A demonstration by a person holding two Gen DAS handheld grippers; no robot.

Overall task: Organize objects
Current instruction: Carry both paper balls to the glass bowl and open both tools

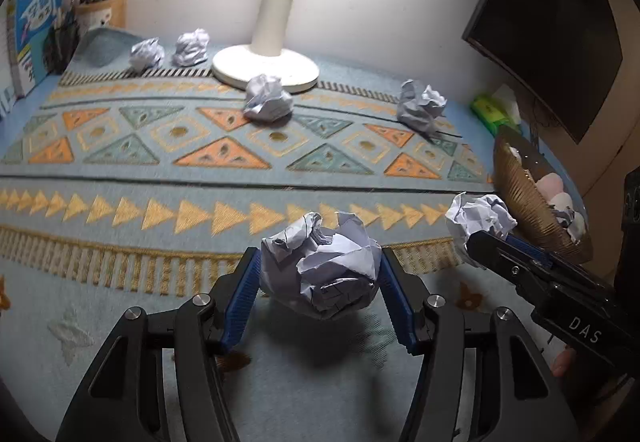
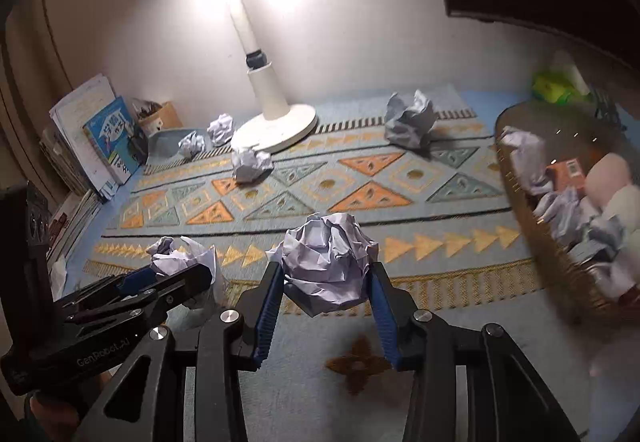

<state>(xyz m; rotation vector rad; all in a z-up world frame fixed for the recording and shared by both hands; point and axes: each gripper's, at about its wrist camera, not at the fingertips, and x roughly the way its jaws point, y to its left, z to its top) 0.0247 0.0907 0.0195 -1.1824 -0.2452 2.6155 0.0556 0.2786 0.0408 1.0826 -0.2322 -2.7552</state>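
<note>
My left gripper (image 1: 320, 258) is shut on a crumpled white paper ball (image 1: 320, 266), held just above the patterned cloth (image 1: 160, 210). My right gripper (image 2: 326, 268) is shut on a second paper ball (image 2: 328, 262), also off the cloth. Each shows in the other's view: the right gripper (image 1: 476, 242) with its ball (image 1: 478, 216) beside the woven basket (image 1: 520, 194), and the left gripper (image 2: 200, 274) with its ball (image 2: 184, 258) at lower left. Several more paper balls lie on the cloth, one (image 1: 267, 98) in front of the lamp and one (image 1: 420, 106) further right.
A white desk lamp (image 1: 266, 68) stands at the back centre, with two paper balls to its left. Books (image 1: 36, 34) and a pen holder (image 1: 100, 8) line the back left. The basket (image 2: 560, 262) holds paper balls and other items. A dark monitor (image 1: 548, 34) and a green tissue pack (image 1: 492, 108) are at right.
</note>
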